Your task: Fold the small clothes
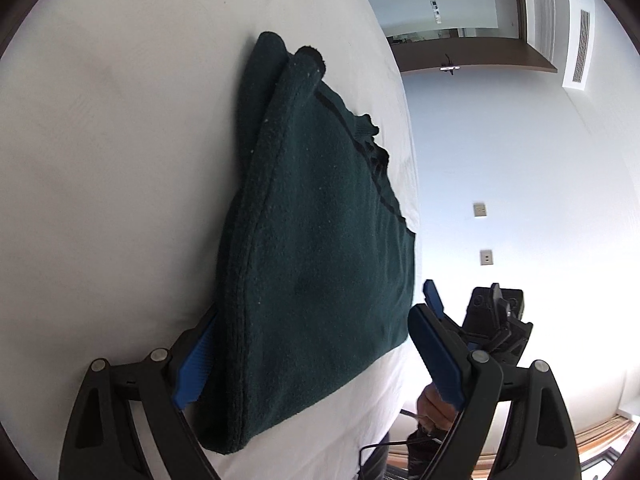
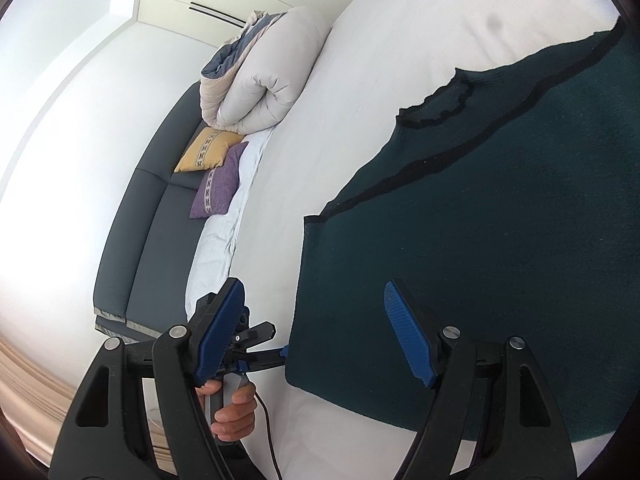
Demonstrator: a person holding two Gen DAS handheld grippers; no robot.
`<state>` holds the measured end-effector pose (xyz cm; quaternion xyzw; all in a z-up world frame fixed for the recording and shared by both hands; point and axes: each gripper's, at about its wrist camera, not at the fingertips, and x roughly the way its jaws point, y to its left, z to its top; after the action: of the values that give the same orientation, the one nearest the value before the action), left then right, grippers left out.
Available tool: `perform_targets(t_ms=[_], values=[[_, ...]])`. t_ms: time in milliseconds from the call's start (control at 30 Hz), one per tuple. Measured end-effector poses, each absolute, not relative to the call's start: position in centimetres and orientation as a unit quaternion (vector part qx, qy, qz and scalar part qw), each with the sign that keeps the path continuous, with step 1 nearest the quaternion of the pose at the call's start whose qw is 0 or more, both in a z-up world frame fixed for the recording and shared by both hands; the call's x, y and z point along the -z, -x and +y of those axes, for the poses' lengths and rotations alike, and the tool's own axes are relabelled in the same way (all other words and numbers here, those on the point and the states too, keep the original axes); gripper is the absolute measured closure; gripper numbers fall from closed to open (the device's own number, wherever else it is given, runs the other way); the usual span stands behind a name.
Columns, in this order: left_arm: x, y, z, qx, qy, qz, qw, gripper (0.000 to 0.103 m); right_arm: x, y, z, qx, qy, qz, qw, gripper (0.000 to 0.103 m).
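A dark green knitted garment (image 1: 320,232) with black trim lies folded on the white bed (image 1: 100,160). My left gripper (image 1: 316,344) is open, its blue pads (image 1: 436,356) on either side of the garment's near corner, not closed on it. In the right wrist view the same garment (image 2: 500,240) spreads flat over the bed (image 2: 380,60). My right gripper (image 2: 316,332) is open, its jaws astride the garment's near left edge, holding nothing. The left gripper (image 2: 256,350) and the hand holding it show behind my left pad.
A rolled duvet (image 2: 260,76) lies at the bed's far end. A dark sofa (image 2: 140,232) beside the bed carries a yellow cushion (image 2: 208,152) and a purple one (image 2: 218,188). A wall with sockets (image 1: 486,256) and a doorway (image 1: 460,20) is past the bed's edge.
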<state>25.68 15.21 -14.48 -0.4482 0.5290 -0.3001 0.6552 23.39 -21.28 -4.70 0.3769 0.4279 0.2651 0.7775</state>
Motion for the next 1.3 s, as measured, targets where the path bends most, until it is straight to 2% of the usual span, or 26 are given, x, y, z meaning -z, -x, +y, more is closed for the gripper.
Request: perform_targets(t_ms=[100,200,267,300,367,400,733,967,1167,1300], values=[[14.8,-25.5,15.5,0.311,0.475,0.520,0.638,0.014,5.2,-24.7,-19.7,-0.280,-0.376,0.441,0.765,0.030],[15.2,-25.3,15.8,0.301,0.492,0.512,0.636,0.027,5.9,-26.4,-18.1,-0.291,-0.374,0.457,0.753,0.030],[15.8,-25.1,16.0,0.285,0.496,0.518,0.636,0.051,6.4,-27.6,-16.8,-0.293,-0.373,0.471,0.744,0.030],[16.1,-25.2,16.0,0.277,0.491,0.524,0.639,0.059,6.5,-28.2,-16.1,-0.296,-0.370,0.478,0.739,0.030],[16.9,-25.3,15.8,0.258,0.477,0.541,0.643,0.088,7.0,-29.3,-14.5,-0.307,-0.361,0.493,0.729,0.030],[17.3,-25.3,15.7,0.253,0.475,0.545,0.642,0.090,7.1,-29.8,-13.6,-0.311,-0.355,0.501,0.726,0.030],[17.5,-25.2,16.1,0.245,0.494,0.530,0.645,0.091,11.9,-34.7,-8.5,-0.291,-0.309,0.587,0.689,0.033],[17.0,-25.0,16.1,0.245,0.504,0.515,0.649,0.091,12.8,-34.9,-7.7,-0.299,-0.297,0.570,0.705,0.033],[13.0,-24.7,14.1,0.225,0.447,0.501,0.707,0.091,10.2,-34.6,-12.9,-0.314,-0.365,0.540,0.691,0.032],[8.6,-25.7,9.5,0.223,0.384,0.503,0.742,0.091,9.4,-33.1,-20.2,-0.315,-0.405,0.511,0.690,0.032]])
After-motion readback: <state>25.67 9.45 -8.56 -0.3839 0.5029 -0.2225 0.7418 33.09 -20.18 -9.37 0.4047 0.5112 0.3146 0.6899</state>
